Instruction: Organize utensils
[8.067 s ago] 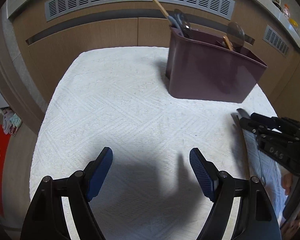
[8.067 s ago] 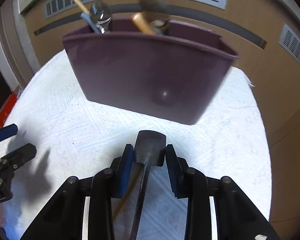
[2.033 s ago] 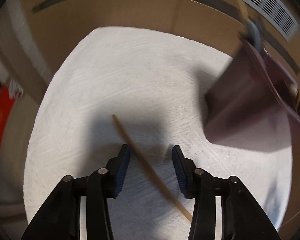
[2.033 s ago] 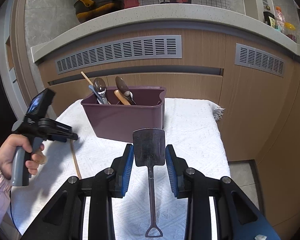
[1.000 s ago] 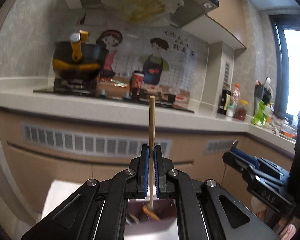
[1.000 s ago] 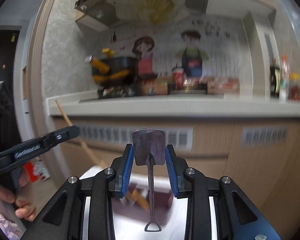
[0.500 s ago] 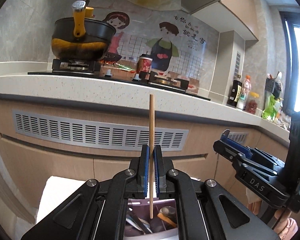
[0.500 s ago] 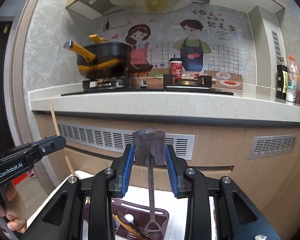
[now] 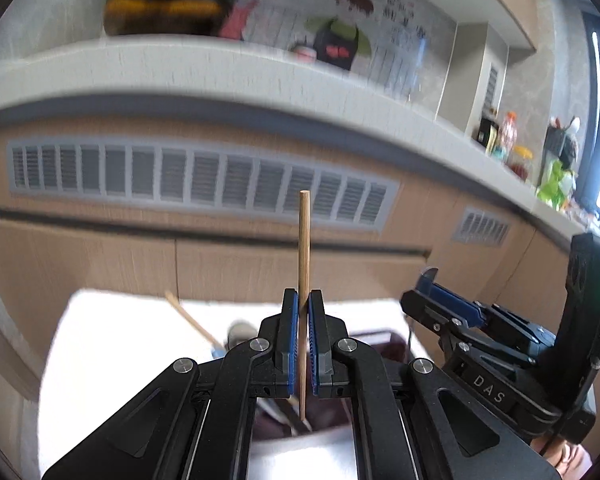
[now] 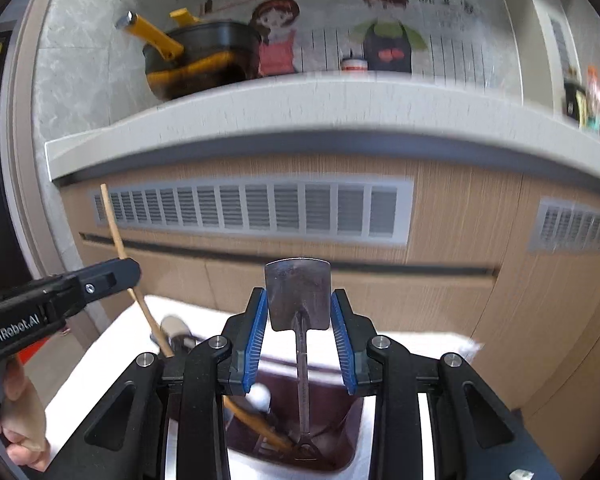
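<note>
Utensils: wooden chopstick (image 9: 303,276) and metal spatula (image 10: 298,296), each held up over purple holder (image 10: 352,420).
Chopstick: stands straight up, pinched betw. blue pads (image 9: 290,344) of left gripper (image 9: 303,344); top end pokes high above pads, low end hangs down toward holder's inside.
Left gripper: squeezed tight on chopstick, almost no gap betw. pads. In right cam, seen at far left (image 10: 100,280) w/ stick slanting through it.
Spatula: flat blade up, thin handle hangs straight down; loop end sits low inside holder, right part.
Right gripper: (image 10: 298,332) partly closed, blue pads (image 10: 256,336) press both edges of blade. In left cam, seen at right side (image 9: 452,312), holder partly under it.
Holder: near, right below both grippers, on white towel (image 10: 100,360). Rim blurry.
Inside holder: brown wooden handle (image 10: 256,424) lying slanted, white round tip (image 10: 260,396) by it; a spoon (image 10: 172,326) and another wooden stick (image 9: 192,322) stick up at left side. Rest too blurry to tell.
Hand: person's fingers (image 10: 20,420) wrap left gripper's grip, bottom left.
Far: wood cabinet w/ grey vent (image 10: 256,210), white counter (image 10: 320,104), black-and-yellow pot (image 10: 200,60), cartoon wall pics.
</note>
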`<state>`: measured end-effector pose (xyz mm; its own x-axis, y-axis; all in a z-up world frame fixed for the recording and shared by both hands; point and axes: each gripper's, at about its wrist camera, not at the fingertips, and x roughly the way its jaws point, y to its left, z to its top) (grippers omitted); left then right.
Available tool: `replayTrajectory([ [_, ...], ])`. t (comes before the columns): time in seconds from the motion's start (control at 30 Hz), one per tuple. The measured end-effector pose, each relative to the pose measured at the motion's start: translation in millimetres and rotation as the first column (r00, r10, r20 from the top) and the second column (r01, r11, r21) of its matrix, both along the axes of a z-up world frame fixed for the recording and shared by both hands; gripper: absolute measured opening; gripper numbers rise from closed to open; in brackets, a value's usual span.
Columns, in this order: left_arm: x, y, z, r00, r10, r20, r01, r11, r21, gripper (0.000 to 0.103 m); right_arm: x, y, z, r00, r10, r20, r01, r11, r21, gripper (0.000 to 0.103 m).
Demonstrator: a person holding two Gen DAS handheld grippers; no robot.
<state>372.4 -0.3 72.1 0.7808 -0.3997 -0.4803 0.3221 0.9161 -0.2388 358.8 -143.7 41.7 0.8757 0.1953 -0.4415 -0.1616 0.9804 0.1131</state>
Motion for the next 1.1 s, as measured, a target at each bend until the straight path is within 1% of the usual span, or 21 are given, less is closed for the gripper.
replayTrajectory([
  [0.1, 2, -4, -24, 0.997, -0.021, -0.080, 0.022, 1.000, 0.011, 0.008, 5, -1, -25, 0.995, 0.023, -0.098, -0.021, 1.000, 0.016, 0.030],
  [0.13, 1, -4, -30, 0.995, -0.021, -0.102, 0.023, 1.000, 0.018, 0.009, 4, -2, -30, 0.994, 0.021, -0.110, -0.020, 1.000, 0.016, 0.031],
  [0.2, -4, -2, -38, 0.992, -0.012, -0.129, 0.016, 0.999, 0.032, 0.016, -1, -4, -37, 0.992, 0.006, -0.125, -0.005, 1.000, 0.007, 0.033],
  [0.23, -8, -2, -39, 0.991, -0.007, -0.134, 0.011, 0.999, 0.034, 0.022, -7, -5, -40, 0.992, 0.001, -0.129, -0.001, 1.000, 0.001, 0.034],
  [0.27, -14, -1, -41, 0.991, 0.003, -0.135, 0.002, 0.999, 0.037, 0.029, -13, -6, -41, 0.992, -0.004, -0.130, 0.004, 1.000, 0.000, 0.037],
  [0.3, -23, 1, -42, 0.991, 0.016, -0.133, -0.010, 0.999, 0.040, 0.032, -21, -7, -42, 0.991, -0.010, -0.131, 0.010, 1.000, 0.002, 0.039],
  [0.33, -30, 2, -43, 0.991, 0.021, -0.133, -0.016, 0.999, 0.041, 0.035, -28, -9, -42, 0.991, -0.013, -0.130, 0.014, 1.000, 0.007, 0.043],
  [0.4, -49, 6, -43, 0.990, 0.026, -0.138, -0.022, 0.999, 0.031, 0.036, -49, -10, -41, 0.992, -0.012, -0.122, 0.014, 1.000, 0.015, 0.049],
  [0.43, -60, 7, -43, 0.989, 0.033, -0.144, -0.029, 0.999, 0.031, 0.038, -56, -10, -40, 0.993, -0.013, -0.119, 0.014, 1.000, 0.011, 0.055],
  [0.47, -69, 8, -42, 0.988, 0.041, -0.149, -0.036, 0.999, 0.036, 0.043, -68, -9, -38, 0.994, -0.018, -0.112, 0.019, 1.000, 0.004, 0.060],
  [0.5, -78, 8, -40, 0.987, 0.051, -0.150, -0.045, 0.998, 0.044, 0.046, -82, -9, -34, 0.995, -0.023, -0.100, 0.023, 1.000, 0.000, 0.062],
  [0.53, -90, 8, -38, 0.988, 0.062, -0.143, -0.055, 0.997, 0.054, 0.052, -91, -7, -32, 0.995, -0.027, -0.092, 0.027, 1.000, -0.002, 0.066],
  [0.6, -116, 8, -33, 0.990, 0.085, -0.112, -0.076, 0.993, 0.088, 0.057, -115, -6, -26, 0.997, -0.042, -0.071, 0.041, 0.999, -0.009, 0.076],
  [0.63, -128, 8, -31, 0.991, 0.096, -0.097, -0.086, 0.991, 0.100, 0.058, -128, -5, -23, 0.997, -0.047, -0.058, 0.047, 0.999, -0.013, 0.085],
  [0.67, -141, 9, -31, 0.991, 0.109, -0.082, -0.100, 0.989, 0.110, 0.064, -142, -4, -20, 0.997, -0.058, -0.044, 0.057, 0.998, -0.021, 0.094],
  [0.7, -156, 9, -31, 0.991, 0.120, -0.066, -0.112, 0.987, 0.118, 0.069, -156, -3, -18, 0.997, -0.077, -0.032, 0.076, 0.996, -0.035, 0.097],
  [0.73, -169, 10, -31, 0.991, 0.127, -0.052, -0.120, 0.985, 0.125, 0.078, -166, -3, -17, 0.995, -0.095, -0.022, 0.093, 0.995, -0.046, 0.100],
  [0.77, -181, 10, -32, 0.990, 0.137, -0.034, -0.131, 0.982, 0.137, 0.083, -175, -3, -17, 0.994, -0.110, -0.015, 0.109, 0.993, -0.054, 0.102],
  [0.9, -226, 10, -34, 0.981, 0.187, 0.046, -0.192, 0.965, 0.179, 0.091, -207, -5, -22, 0.989, -0.145, -0.020, 0.143, 0.985, -0.095, 0.103],
  [0.97, -239, 9, -35, 0.979, 0.195, 0.062, -0.204, 0.961, 0.188, 0.094, -218, -6, -28, 0.989, -0.144, -0.040, 0.139, 0.984, -0.115, 0.103],
  [1.1, -255, 8, -37, 0.977, 0.200, 0.069, -0.211, 0.953, 0.218, 0.099, -233, -16, -35, 0.983, -0.167, -0.079, 0.160, 0.983, -0.086, 0.103],
])
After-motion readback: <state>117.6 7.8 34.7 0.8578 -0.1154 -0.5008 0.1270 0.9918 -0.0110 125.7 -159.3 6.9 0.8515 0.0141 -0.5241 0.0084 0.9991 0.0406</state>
